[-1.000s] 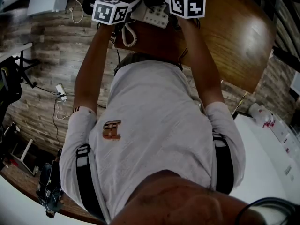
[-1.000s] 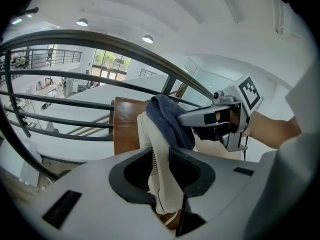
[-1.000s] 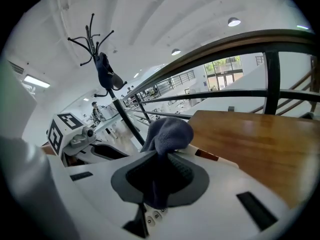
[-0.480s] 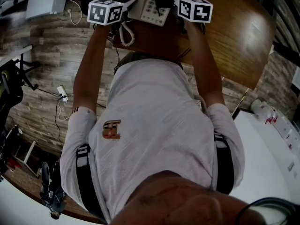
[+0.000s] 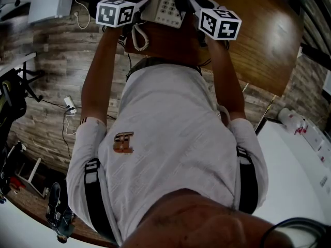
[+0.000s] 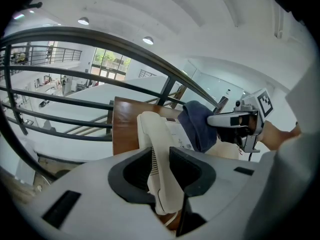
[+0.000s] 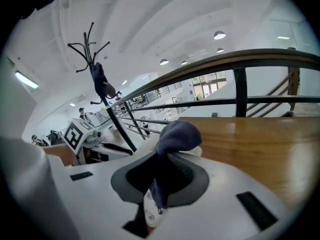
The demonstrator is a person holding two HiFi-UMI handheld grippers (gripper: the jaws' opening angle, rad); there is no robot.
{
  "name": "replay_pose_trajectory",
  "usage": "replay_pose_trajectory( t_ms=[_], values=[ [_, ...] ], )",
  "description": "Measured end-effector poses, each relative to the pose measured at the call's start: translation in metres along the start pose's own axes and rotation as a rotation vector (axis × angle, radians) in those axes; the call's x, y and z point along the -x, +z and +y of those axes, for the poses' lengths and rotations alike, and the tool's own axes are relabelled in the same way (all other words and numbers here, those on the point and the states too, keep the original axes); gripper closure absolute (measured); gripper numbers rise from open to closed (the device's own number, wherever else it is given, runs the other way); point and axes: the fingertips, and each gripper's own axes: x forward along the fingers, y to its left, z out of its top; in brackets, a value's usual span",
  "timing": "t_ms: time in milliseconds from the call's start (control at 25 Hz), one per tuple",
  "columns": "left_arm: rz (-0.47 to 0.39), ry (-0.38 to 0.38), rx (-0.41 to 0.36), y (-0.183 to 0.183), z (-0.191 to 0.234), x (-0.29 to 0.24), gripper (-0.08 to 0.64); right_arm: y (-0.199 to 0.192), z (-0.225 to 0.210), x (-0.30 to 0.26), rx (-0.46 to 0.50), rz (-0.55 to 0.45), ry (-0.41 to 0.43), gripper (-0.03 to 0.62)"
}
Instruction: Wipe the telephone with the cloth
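So the telephone sits at the near edge of the wooden table, right between the two grippers, with its curly cord hanging off the left side. The left gripper has its jaws clamped on the cream handset. The handset lies down the phone's left side, with its long axis running straight away from those jaws. Looks to me like that hand is just there to pin the thing so it doesn't slide.

The right gripper has its jaws closed on a bunched dark blue cloth. The wad pokes out ahead of the jaws onto the keypad side of the phone, touching it as far as I can tell.

The bit that matters: the phone's face runs lengthwise beside the handset, and the cloth hand is the one right on top of it. My guess is the stroke wants to go along that length, keeping to the right half so it doesn't bump the left jaws. Can't tell how much is already wiped.
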Motion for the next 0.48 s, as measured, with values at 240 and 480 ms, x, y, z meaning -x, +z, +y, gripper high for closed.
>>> replay_pose_trajectory(
  t_ms=[240,480],
  values=[
    [0.006,-0.006,-0.007,0.000,-0.001,-0.002,0.443,0.007,0.056,-0.015,-0.049,-0.029,0.136,0.532],
    [0.002,0.007,-0.019,-0.001,-0.001,0.000,0.442,-0.013,0.075,-0.038,-0.134,-0.005,0.181,0.532]
  ],
)
